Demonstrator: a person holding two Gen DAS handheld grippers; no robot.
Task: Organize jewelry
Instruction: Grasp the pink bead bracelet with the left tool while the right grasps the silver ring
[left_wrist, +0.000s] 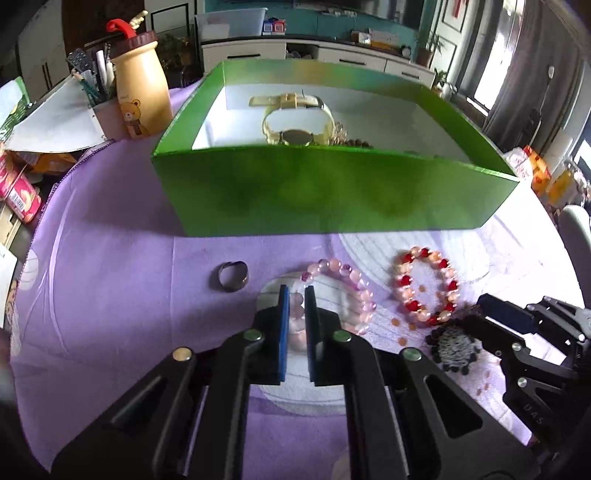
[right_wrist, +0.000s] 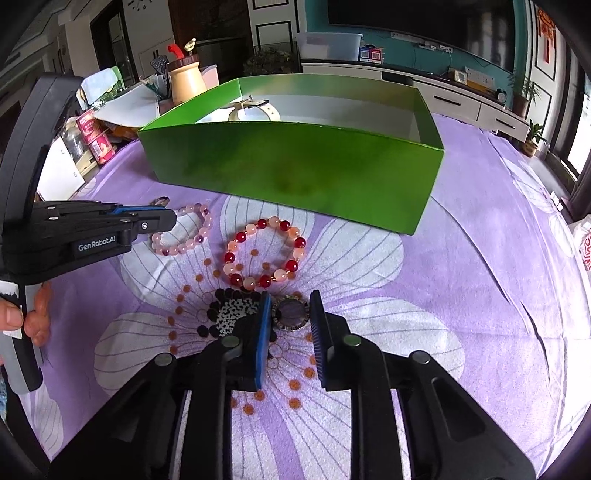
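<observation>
Two hand-held grippers work low in frame. The left hand-held gripper (left_wrist: 296, 291) nearly closes astride the pink bracelet (left_wrist: 341, 291); the right hand-held gripper (right_wrist: 290, 308) stands open around the round brooch (right_wrist: 290, 313). The green box (left_wrist: 332, 192) lies directly beyond both, toward the top of the frame.

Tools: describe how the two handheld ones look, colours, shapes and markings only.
Both are matte black plastic. The left tool has two flat fingers lined with blue pads, angular struts with triangular cut-outs and silver round fasteners; its side reads "GenRobot.AI" in white. The right tool matches, with blue ribbed pads. No cables or sleeves are visible.
</observation>
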